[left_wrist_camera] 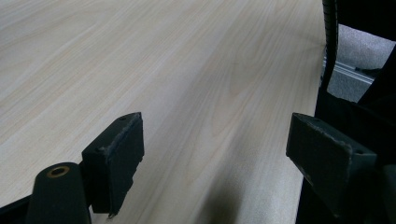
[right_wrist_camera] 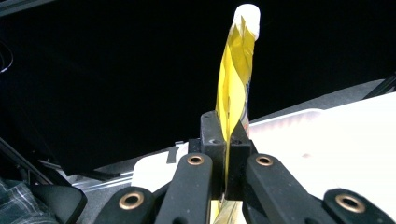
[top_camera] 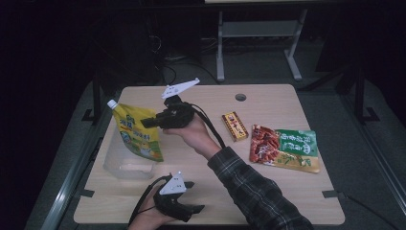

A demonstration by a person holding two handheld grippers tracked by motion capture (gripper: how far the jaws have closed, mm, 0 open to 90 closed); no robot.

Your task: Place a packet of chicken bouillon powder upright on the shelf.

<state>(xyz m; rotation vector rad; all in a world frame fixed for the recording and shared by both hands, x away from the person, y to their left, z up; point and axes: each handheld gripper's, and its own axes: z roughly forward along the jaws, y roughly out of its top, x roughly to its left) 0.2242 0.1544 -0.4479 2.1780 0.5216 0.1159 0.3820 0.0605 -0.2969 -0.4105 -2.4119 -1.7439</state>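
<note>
A: Where does the packing stand?

B: The right gripper (top_camera: 149,122) is pinching the yellow spouted refill pouch (top_camera: 136,132) by its edge, holding it upright over the clear plastic tub (top_camera: 115,165) at the desk's (top_camera: 268,191) left side. Its bottom looks to be at or just inside the rim; I'd say it isn't let go yet.

A: And the rest?

B: The small snack box (top_camera: 234,126) and the red-and-green snack bag (top_camera: 284,148) lie on the desk, well apart from the tub. The left gripper (top_camera: 189,208) rests near the front edge, jaws spread, holding nothing.
</note>
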